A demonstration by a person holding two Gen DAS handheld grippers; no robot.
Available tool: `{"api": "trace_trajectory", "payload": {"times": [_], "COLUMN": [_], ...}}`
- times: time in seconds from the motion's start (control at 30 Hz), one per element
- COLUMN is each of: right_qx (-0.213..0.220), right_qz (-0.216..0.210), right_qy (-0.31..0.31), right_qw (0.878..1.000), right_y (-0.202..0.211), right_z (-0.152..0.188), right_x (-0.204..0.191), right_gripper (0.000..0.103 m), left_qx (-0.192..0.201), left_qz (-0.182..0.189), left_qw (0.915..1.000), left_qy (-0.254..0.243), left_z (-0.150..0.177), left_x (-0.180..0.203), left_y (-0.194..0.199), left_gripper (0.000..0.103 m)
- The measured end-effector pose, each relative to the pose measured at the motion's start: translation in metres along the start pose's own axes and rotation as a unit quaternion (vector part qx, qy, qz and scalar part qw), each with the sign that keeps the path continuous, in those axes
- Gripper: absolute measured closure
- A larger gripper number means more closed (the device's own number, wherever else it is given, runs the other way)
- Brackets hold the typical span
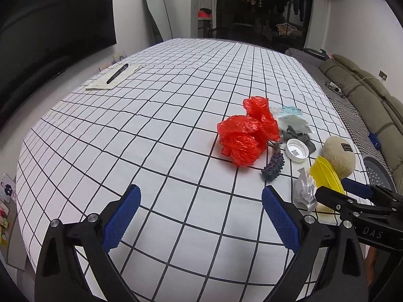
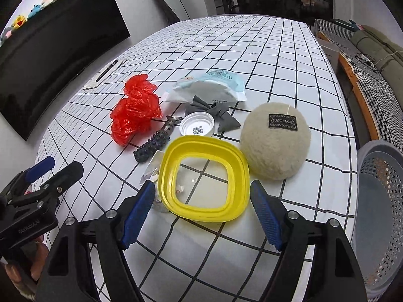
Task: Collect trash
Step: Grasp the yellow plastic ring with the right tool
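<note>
The right tongs (image 2: 202,209) stand spread and empty, straddling the near edge of the yellow lid (image 2: 204,178), which lies flat on the surface (image 2: 289,58) just ahead. The left tongs (image 1: 201,214), also spread and empty, hover over bare cloth, farther from the pile. By count: 1 lid, 1 paper wad (image 2: 151,173), 1 red bag (image 2: 136,110), 1 white cap (image 2: 197,125), 1 basket (image 2: 377,201) to the right.

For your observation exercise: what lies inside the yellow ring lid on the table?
Inside the yellow ring lid, checked tablecloth shows through, with small scraps. Its left rim hides part of crumpled paper.
</note>
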State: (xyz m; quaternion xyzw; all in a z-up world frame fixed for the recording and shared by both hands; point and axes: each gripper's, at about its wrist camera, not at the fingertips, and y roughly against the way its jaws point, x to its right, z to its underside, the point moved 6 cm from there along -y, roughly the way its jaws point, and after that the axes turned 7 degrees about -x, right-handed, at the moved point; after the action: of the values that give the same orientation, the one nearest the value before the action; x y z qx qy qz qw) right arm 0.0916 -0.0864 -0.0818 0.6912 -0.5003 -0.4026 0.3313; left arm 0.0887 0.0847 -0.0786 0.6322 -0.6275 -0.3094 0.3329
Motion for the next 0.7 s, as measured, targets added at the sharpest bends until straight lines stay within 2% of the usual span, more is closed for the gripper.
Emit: {"api": "trace_trajectory", "payload": {"times": [0.3, 0.5, 0.57, 0.7], "right_qx": [-0.002, -0.006, -0.005, 0.004], "right_qz": [-0.011, -0.040, -0.043, -0.046], "right_qy": [-0.008, -0.012, -0.012, -0.010], "right_qw": [1.000, 0.999, 0.999, 0.999], "right_y": [-0.002, -0.006, -0.005, 0.002], "right_z": [0.001, 0.001, 0.001, 0.002], "right_x": [0.003, 0.004, 0.002, -0.001], "right_gripper": [0.028, 0.029, 0.036, 0.036], "left_qx": [0.002, 0.000, 0.002, 0.003], "left_qz": [0.011, 0.018, 0.017, 0.019], "left_qw": [0.9999, 0.9998, 0.9998, 0.9997], "left_qy": [-0.004, -0.011, -0.012, -0.013], "left_z": [0.005, 0.009, 0.009, 0.009], "left_x": [0.007, 0.013, 0.014, 0.016], "left_y": [0.002, 0.003, 0.005, 0.006], "left_gripper": [0.008, 0.008, 0.008, 0.008]}}
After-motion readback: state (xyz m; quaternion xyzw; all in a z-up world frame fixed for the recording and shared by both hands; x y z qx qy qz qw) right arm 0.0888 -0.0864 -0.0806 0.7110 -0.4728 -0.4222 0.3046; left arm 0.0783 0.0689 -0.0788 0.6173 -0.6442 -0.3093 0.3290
